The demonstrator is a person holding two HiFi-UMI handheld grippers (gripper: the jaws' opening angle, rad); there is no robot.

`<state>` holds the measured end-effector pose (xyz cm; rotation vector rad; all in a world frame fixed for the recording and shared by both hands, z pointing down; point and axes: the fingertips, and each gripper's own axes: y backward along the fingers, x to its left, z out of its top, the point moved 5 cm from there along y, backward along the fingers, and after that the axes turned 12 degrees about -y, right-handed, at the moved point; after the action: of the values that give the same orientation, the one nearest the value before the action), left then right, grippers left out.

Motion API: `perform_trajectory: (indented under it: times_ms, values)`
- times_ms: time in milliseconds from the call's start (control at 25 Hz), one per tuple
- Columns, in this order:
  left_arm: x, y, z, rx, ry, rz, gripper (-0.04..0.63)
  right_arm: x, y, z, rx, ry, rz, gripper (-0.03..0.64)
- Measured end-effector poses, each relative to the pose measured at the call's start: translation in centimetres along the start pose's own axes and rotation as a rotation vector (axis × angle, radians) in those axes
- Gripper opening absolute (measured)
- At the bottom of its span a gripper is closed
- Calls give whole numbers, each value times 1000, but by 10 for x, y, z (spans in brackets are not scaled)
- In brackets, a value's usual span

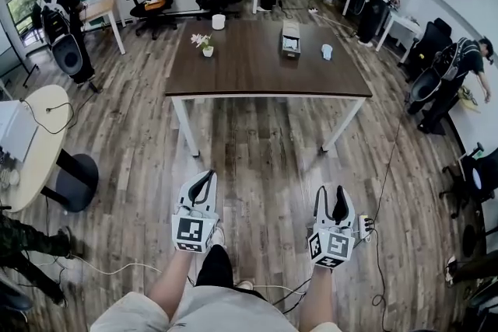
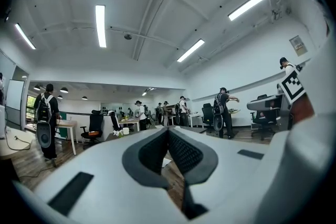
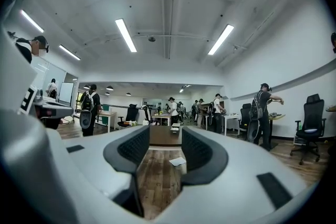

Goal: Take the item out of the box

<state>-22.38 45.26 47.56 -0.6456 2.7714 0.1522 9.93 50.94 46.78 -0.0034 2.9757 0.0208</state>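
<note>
Well ahead on the dark desk (image 1: pixel 264 74), near its far edge and right of its middle: the box (image 1: pixel 290 39), contents too small to make out. Well apart from both sets of jaws. Left gripper (image 1: pixel 204 184) and right gripper (image 1: pixel 331 202) low over the wood-plank floor (image 1: pixel 257 144), by the person's legs and short of the desk's near edge. Left jaws pressed together, right jaws spread, nothing in either. Beside the box, toward the right edge, a pale-blue cup (image 1: pixel 327 51); toward the left edge, a pot of flowers (image 1: pixel 204 43); by the far left corner, a white cup (image 1: pixel 219 22). Around the desk: office chairs, other tables, people (image 1: pixel 58 23) with backpacks.

Left gripper view: left gripper (image 2: pixel 168 129) with tips meeting, holding nothing. Box hidden behind the jaws or too small to find. Pot of flowers (image 2: pixel 119 132) only a speck to the left of them. Above, a pale ceiling with long strip lights (image 2: pixel 100 25).

Right gripper view: right gripper (image 3: pixel 165 131) wide open and empty. Framed between the jaws, far off, the desk (image 3: pixel 160 140), with the box (image 3: pixel 175 127) a tiny shape on top, details lost. Nearer, on the floor, a white sheet of paper (image 3: pixel 177 161).
</note>
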Motion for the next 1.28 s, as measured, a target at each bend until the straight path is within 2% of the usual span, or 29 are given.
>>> perform_trajectory:
  times_ms: [240, 600, 920, 1280]
  values:
    - [33, -40, -22, 39, 10, 6, 2, 16, -58, -9, 31, -13, 13, 195]
    - [105, -121, -38, 18, 43, 17, 2, 46, -159, 0, 29, -2, 1, 199]
    - [156, -186, -54, 0, 39, -27, 2, 67, -222, 2, 33, 18, -45, 198]
    - [176, -243, -58, -43, 25, -124, 2, 63, -252, 21, -22, 31, -146, 196]
